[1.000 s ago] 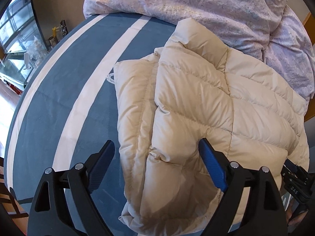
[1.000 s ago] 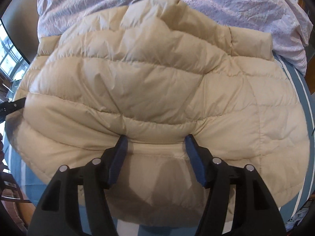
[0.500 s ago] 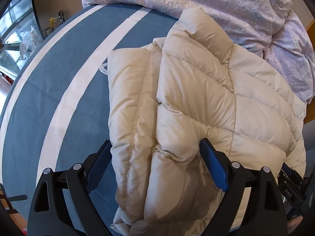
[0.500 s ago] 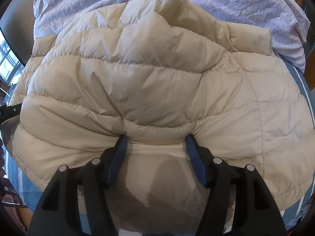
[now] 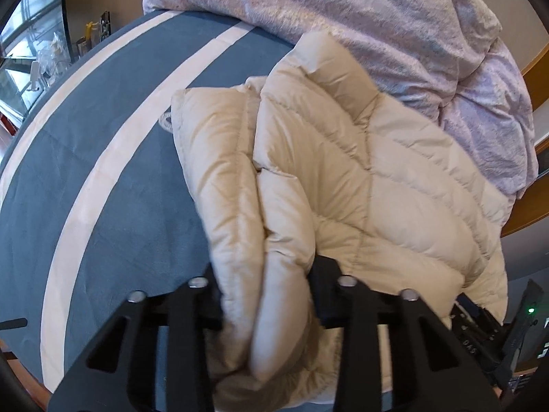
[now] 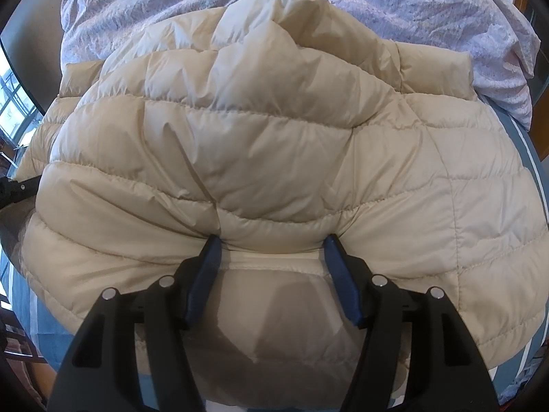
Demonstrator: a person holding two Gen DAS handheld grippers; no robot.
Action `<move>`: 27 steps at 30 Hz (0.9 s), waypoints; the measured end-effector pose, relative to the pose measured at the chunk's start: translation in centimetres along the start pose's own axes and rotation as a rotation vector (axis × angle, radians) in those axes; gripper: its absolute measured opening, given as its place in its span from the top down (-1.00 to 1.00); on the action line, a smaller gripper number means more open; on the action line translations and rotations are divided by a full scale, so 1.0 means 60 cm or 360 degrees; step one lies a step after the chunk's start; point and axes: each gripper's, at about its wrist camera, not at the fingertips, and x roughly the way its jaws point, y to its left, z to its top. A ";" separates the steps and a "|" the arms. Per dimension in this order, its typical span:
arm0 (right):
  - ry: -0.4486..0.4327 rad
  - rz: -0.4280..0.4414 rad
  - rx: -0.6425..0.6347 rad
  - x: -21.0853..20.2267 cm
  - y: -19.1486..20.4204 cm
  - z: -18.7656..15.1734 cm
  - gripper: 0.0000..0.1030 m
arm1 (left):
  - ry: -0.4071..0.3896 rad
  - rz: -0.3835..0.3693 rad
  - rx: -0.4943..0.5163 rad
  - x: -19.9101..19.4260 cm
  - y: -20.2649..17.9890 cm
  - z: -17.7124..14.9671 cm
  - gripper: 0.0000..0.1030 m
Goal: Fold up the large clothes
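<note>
Cream quilted puffer jacket (image 5: 394, 185), folded in thick layers, lay on a blue bedcover with wide white stripes (image 5: 113, 158), its far edge pushed against a crumpled lilac patterned duvet (image 5: 377, 17). Seen in the right wrist view as a broad padded mass (image 6: 274, 158) that filled most of the frame, with the same duvet (image 6: 411, 3) behind it and narrow bits of the blue cover (image 6: 535, 185) at the sides.

Near edge of the jacket, two puffy folds together, sat between the black fingers of the left gripper (image 5: 266, 295). Jaws closing at this moment, both sides already pressed into the padding and squeezing it into a narrow bundle; blue pads hidden by the fabric. Slightly blurred here.

Right gripper (image 6: 272, 243), with blue pads (image 6: 209, 257), was set at a middle width around a bulging fold of the same jacket. Both pad tips dug into the quilted seam, the fabric puckered toward each tip, so held there. A flatter, shaded layer of the jacket lay between the fingers below the pinched ridge.

At the lower right of the left wrist view, part of another black device with a small green light (image 5: 530, 310), just beside the jacket edge. Beyond the bed on the left, a window (image 5: 27, 44) and some small items on a ledge (image 5: 92, 31), too small to tell. Wooden trim (image 5: 535, 68) on the right.
</note>
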 end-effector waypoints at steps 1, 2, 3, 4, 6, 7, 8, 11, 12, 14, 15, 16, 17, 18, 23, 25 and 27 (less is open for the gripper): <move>-0.0003 0.0001 -0.0005 0.000 0.000 0.000 -0.22 | -0.0009 -0.0001 0.0001 -0.005 -0.003 0.001 0.49; -0.0005 0.0003 -0.0009 -0.001 0.001 -0.001 -0.22 | -0.0022 -0.0005 0.0001 -0.011 -0.008 0.003 0.56; -0.0006 0.0004 -0.0012 -0.001 0.001 -0.001 -0.22 | -0.0027 -0.0008 0.0000 -0.015 -0.011 0.005 0.61; -0.0008 0.0008 -0.0017 -0.001 0.000 -0.001 -0.22 | -0.0041 -0.0021 -0.0005 -0.022 -0.017 0.007 0.62; -0.0012 0.0015 -0.0026 -0.001 0.000 -0.001 -0.23 | -0.0069 -0.0051 -0.0009 -0.033 -0.028 0.013 0.66; -0.0014 0.0020 -0.0031 -0.001 0.000 -0.001 -0.23 | -0.0087 -0.0069 -0.0005 -0.041 -0.037 0.017 0.66; -0.0017 0.0025 -0.0035 -0.001 -0.001 -0.002 -0.23 | -0.0105 -0.0088 0.0001 -0.048 -0.046 0.022 0.66; -0.0021 0.0042 -0.0051 -0.001 -0.003 -0.002 -0.24 | -0.0157 -0.0137 0.0040 -0.069 -0.079 0.030 0.67; -0.0022 0.0048 -0.0055 -0.001 -0.003 -0.001 -0.24 | -0.0172 -0.0153 0.0056 -0.075 -0.091 0.031 0.67; -0.0024 0.0057 -0.0066 -0.001 -0.006 -0.003 -0.25 | -0.0197 -0.0188 0.0092 -0.087 -0.116 0.034 0.67; -0.0025 0.0060 -0.0071 -0.001 -0.007 -0.003 -0.25 | -0.0208 -0.0209 0.0111 -0.093 -0.130 0.035 0.67; -0.0026 0.0065 -0.0080 -0.001 -0.007 -0.003 -0.25 | -0.0215 -0.0224 0.0126 -0.097 -0.139 0.034 0.67; -0.0026 0.0071 -0.0087 -0.001 -0.008 -0.002 -0.25 | -0.0221 -0.0245 0.0143 -0.101 -0.151 0.034 0.67; -0.0026 0.0075 -0.0090 0.000 -0.009 -0.001 -0.25 | -0.0227 -0.0268 0.0167 -0.106 -0.168 0.034 0.67; -0.0030 0.0097 -0.0121 -0.001 -0.010 0.003 -0.26 | -0.0233 -0.0366 0.0256 -0.119 -0.241 0.024 0.67; -0.0034 0.0102 -0.0136 -0.002 -0.011 0.005 -0.26 | -0.0235 -0.0399 0.0300 -0.123 -0.273 0.016 0.67; -0.0037 0.0103 -0.0152 -0.007 -0.015 0.006 -0.26 | -0.0239 -0.0406 0.0337 -0.125 -0.300 0.010 0.67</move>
